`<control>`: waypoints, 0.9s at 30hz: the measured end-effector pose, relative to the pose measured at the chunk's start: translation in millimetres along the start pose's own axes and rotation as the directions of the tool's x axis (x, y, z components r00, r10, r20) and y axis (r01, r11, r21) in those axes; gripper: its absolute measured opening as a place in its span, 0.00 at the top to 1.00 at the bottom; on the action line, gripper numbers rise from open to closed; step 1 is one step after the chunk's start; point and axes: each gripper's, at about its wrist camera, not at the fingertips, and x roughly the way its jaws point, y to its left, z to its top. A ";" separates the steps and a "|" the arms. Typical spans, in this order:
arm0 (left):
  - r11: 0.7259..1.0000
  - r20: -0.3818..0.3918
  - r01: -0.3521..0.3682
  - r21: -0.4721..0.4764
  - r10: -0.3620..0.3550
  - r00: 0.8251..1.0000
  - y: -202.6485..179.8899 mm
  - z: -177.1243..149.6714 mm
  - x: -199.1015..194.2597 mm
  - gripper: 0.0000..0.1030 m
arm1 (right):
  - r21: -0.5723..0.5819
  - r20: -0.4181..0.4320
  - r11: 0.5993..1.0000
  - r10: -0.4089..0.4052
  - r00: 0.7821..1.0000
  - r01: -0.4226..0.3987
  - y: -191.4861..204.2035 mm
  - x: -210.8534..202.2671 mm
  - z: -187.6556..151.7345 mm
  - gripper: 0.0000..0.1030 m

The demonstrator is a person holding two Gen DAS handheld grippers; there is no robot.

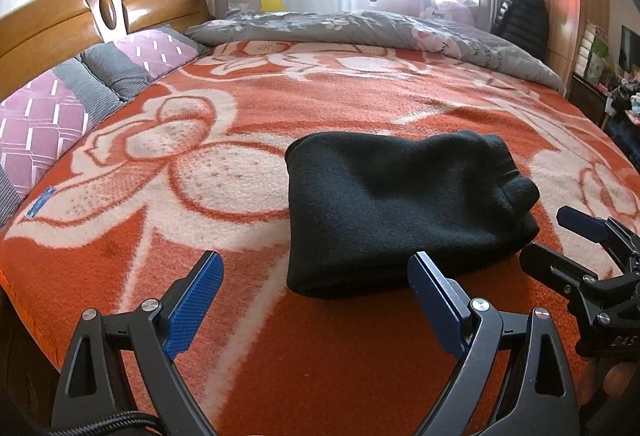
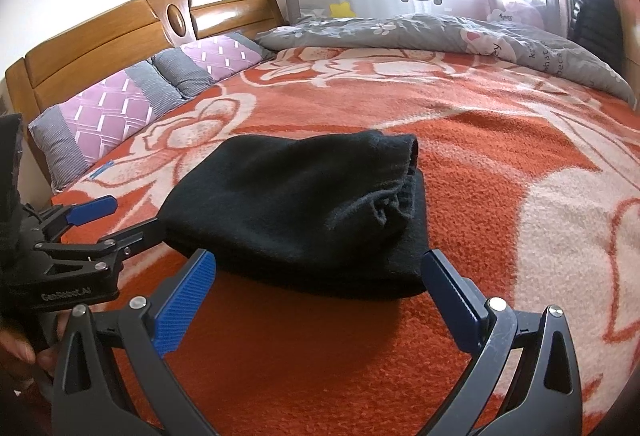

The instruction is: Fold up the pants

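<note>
Black pants (image 1: pixel 404 211) lying as compact folded bundle, mid orange floral blanket (image 1: pixel 320 356), near bed edge, w/in easy reach. Left gripper (image 1: pixel 316 296) & right gripper (image 2: pixel 320 290) hovering just short of bundle, jaws spread wide, gripping nothing, not touching cloth. Judgement: fold looking done, tools sitting clear so bundle isn't disturbed.

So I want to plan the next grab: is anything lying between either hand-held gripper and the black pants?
Nothing visible. The left hand-held gripper and right hand-held gripper both sit open just short of the folded black pants, with only bare orange blanket between them and the near edge of the cloth.
</note>
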 end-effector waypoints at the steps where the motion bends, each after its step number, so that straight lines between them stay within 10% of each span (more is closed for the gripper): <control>1: 1.000 -0.001 0.000 0.000 0.000 1.000 -0.3 -0.1 -0.2 0.09 | 0.001 0.001 1.000 0.001 1.000 -0.001 0.0 0.0 0.1 0.01; 27: 1.000 0.004 -0.003 0.009 0.003 1.000 -2.3 5.5 -4.0 0.09 | -0.015 0.020 1.000 -0.002 1.000 0.002 1.2 -2.5 11.5 0.01</control>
